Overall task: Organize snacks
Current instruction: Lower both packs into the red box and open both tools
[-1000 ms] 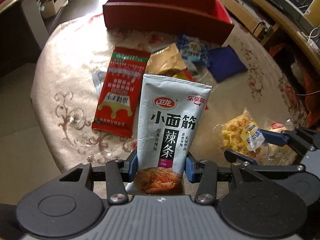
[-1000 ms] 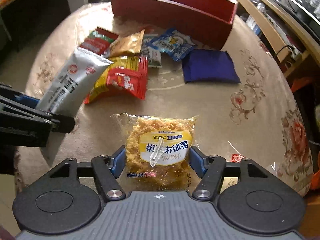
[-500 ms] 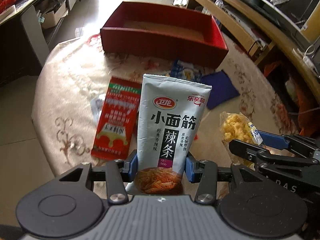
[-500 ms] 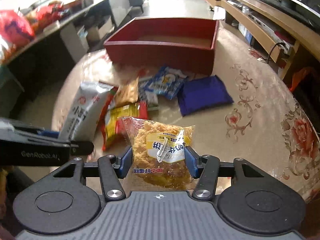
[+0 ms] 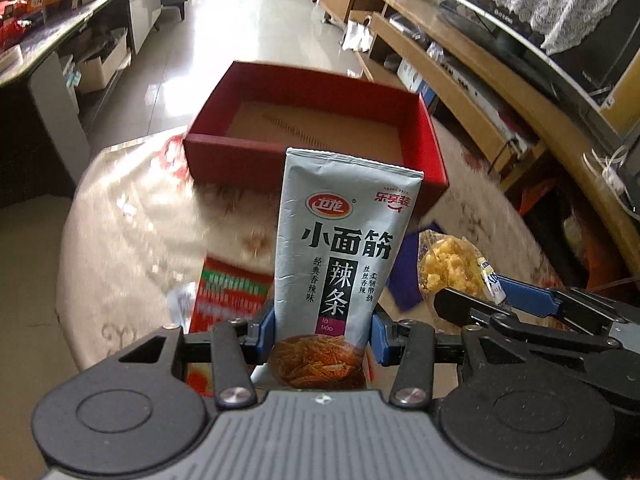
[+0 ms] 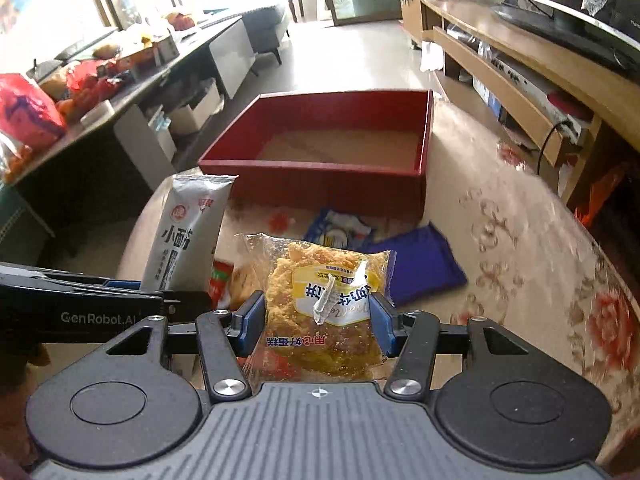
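My left gripper [image 5: 322, 338] is shut on a tall grey spicy-strip packet [image 5: 340, 248], held upright above the table; the packet also shows in the right wrist view [image 6: 184, 232]. My right gripper [image 6: 318, 326] is shut on a clear-wrapped yellow floss cake [image 6: 324, 312], which shows at the right of the left wrist view [image 5: 452, 268]. The open red box [image 5: 320, 120] sits ahead at the table's far side, its brown floor bare; it also shows in the right wrist view [image 6: 332, 148]. Both packets hang short of its near wall.
On the round patterned tablecloth [image 6: 520, 240] lie a red packet [image 5: 228, 292], a blue packet [image 6: 416, 264], and a blue-white packet [image 6: 340, 232]. A wooden TV bench [image 6: 520, 60] runs along the right; a cluttered grey counter [image 6: 120, 64] stands left.
Both grippers have risen and moved forward toward the red box with their packets. The box's inside now shows and the loose snacks have dropped low in view.
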`<state>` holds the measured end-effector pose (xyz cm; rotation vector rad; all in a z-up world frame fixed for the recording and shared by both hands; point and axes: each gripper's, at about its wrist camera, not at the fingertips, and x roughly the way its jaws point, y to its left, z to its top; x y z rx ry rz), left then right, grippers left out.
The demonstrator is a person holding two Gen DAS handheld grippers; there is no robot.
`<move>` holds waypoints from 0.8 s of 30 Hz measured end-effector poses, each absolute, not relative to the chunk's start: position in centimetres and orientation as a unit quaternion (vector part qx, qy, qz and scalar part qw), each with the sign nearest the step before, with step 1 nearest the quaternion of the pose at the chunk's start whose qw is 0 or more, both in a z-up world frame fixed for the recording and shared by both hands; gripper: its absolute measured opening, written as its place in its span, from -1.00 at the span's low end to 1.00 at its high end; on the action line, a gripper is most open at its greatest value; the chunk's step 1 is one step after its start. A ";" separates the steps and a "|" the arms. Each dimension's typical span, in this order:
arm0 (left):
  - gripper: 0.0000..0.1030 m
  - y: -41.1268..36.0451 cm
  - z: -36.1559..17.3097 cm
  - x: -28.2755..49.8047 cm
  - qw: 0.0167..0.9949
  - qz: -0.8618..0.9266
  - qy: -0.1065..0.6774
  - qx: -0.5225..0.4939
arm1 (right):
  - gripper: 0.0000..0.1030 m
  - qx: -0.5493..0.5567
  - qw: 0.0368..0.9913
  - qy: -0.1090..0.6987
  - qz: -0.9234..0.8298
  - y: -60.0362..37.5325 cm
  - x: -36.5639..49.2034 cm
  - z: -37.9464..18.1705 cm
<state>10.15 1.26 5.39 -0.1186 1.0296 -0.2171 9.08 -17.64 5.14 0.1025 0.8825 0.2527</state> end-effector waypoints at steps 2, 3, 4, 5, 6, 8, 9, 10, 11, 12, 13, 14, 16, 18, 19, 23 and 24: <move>-0.13 1.0 5.9 11.3 0.867 -0.100 0.484 -0.056 | 0.20 0.051 0.900 0.417 0.121 -17.8 10.1 5.7; -0.13 0.9 6.2 12.0 0.870 -0.098 0.480 -0.056 | 0.20 0.052 0.902 0.412 0.119 -17.8 10.8 6.0; -0.13 0.8 6.4 12.8 0.872 -0.095 0.477 -0.056 | 0.20 0.052 0.904 0.408 0.117 -17.8 11.4 6.2; -0.13 0.7 6.6 13.5 0.874 -0.092 0.473 -0.056 | 0.20 0.052 0.906 0.404 0.114 -17.9 12.1 6.4; -0.13 0.5 6.8 14.3 0.876 -0.088 0.470 -0.056 | 0.20 0.052 0.908 0.401 0.112 -18.0 12.8 6.6; -0.13 0.2 7.0 16.0 0.881 -0.081 0.463 -0.051 | 0.20 0.053 0.911 0.395 0.107 -18.1 14.2 6.8; -0.13 0.1 7.2 16.8 0.883 -0.077 0.460 -0.050 | 0.20 0.052 0.912 0.392 0.104 -18.2 15.0 6.9; -0.13 0.0 7.2 17.7 0.885 -0.074 0.456 -0.050 | 0.20 0.050 0.914 0.390 0.102 -18.2 15.9 7.0; -0.13 0.0 7.3 18.5 0.887 -0.070 0.453 -0.050 | 0.20 0.050 0.915 0.389 0.100 -18.3 16.5 7.1; -0.14 -0.1 7.3 19.4 0.889 -0.066 0.451 -0.051 | 0.20 0.052 0.915 0.387 0.099 -18.4 17.4 7.1; -0.14 -0.1 7.3 20.3 0.890 -0.063 0.449 -0.050 | 0.20 0.052 0.916 0.386 0.099 -18.4 18.2 7.1; -0.14 -0.1 7.2 21.2 0.891 -0.059 0.448 -0.050 | 0.20 0.053 0.917 0.384 0.097 -18.3 19.2 7.0; -0.15 -0.1 6.8 23.0 0.891 -0.053 0.447 -0.049 | 0.20 0.049 0.918 0.382 0.095 -18.2 20.8 6.7; -0.15 -0.2 6.3 24.7 0.892 -0.047 0.448 -0.047 | 0.20 0.049 0.918 0.382 0.095 -18.1 22.3 6.3; -0.16 -0.2 6.0 25.6 0.891 -0.045 0.449 -0.045 | 0.20 0.050 0.918 0.383 0.094 -18.1 23.1 5.9; -0.16 -0.6 4.7 27.9 0.891 -0.037 0.450 -0.037 | 0.20 0.056 0.915 0.388 0.091 -18.3 25.3 4.8; -0.17 -0.8 4.3 28.4 0.891 -0.035 0.452 -0.035 | 0.20 0.056 0.915 0.390 0.090 -18.2 25.8 4.5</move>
